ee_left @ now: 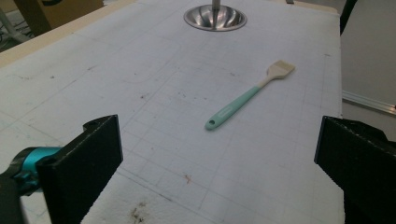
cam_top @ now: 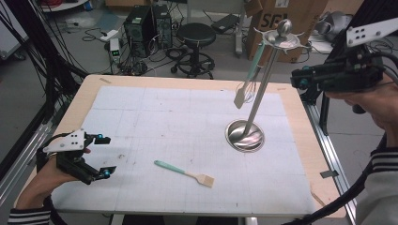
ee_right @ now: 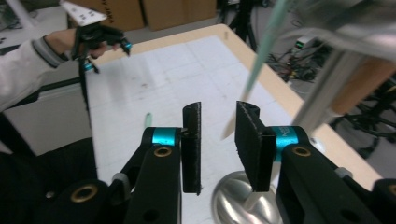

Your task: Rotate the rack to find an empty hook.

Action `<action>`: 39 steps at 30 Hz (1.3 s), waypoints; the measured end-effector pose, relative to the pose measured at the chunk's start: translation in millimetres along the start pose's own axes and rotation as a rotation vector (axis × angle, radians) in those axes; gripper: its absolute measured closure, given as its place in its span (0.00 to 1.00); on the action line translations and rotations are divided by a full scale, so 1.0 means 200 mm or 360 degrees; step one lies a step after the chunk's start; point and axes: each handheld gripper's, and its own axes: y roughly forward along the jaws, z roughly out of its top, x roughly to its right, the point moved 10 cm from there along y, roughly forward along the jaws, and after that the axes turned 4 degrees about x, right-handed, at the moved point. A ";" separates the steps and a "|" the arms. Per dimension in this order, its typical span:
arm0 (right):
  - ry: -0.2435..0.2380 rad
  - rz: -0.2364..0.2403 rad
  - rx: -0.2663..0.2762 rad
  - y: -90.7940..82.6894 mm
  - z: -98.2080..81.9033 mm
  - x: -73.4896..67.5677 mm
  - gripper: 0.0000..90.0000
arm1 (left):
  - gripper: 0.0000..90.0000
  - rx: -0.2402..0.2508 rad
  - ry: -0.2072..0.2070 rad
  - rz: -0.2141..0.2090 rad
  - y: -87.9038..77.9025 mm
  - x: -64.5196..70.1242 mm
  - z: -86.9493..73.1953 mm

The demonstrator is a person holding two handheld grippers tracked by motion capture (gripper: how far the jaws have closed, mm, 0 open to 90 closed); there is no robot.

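Observation:
A steel utensil stand (cam_top: 260, 89) rises from a round base (cam_top: 244, 136) at the mat's right; the base (ee_left: 215, 17) is far ahead in the left gripper view. A teal-handled spatula (cam_top: 246, 84) hangs from its top hooks, with a whisk beside it. A second teal-handled spatula (cam_top: 185, 172) lies flat on the mat (ee_left: 252, 95). My left gripper (cam_top: 107, 155) rests at the mat's left edge, open wide and empty (ee_left: 217, 158). My right gripper (cam_top: 296, 78) is held high, just right of the stand's pole. Its jaws (ee_right: 218, 140) stand slightly apart with nothing between them. The hanging spatula (ee_right: 259, 60) is beyond them.
The white gridded mat (cam_top: 178, 117) covers a wooden table (cam_top: 84, 93). An aluminium rail (cam_top: 324, 140) runs along the right edge. Behind the table stand a black stool (cam_top: 195, 35), computer towers (cam_top: 148, 23) and a cardboard box (cam_top: 281, 18).

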 end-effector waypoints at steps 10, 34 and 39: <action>0.0016 0.0026 0.0014 0.12 -0.22 -0.17 0.14 | 0.02 -0.0013 -0.0001 -0.0009 0.01 0.00 -0.01; 0.0021 -0.0016 -0.0002 0.45 -0.68 -0.31 0.00 | 0.02 -0.0023 0.0004 -0.0020 0.02 0.00 -0.01; -0.0001 0.0008 -0.0008 0.50 -0.70 -0.34 0.00 | 0.02 -0.0005 0.0004 -0.0016 0.01 0.01 0.00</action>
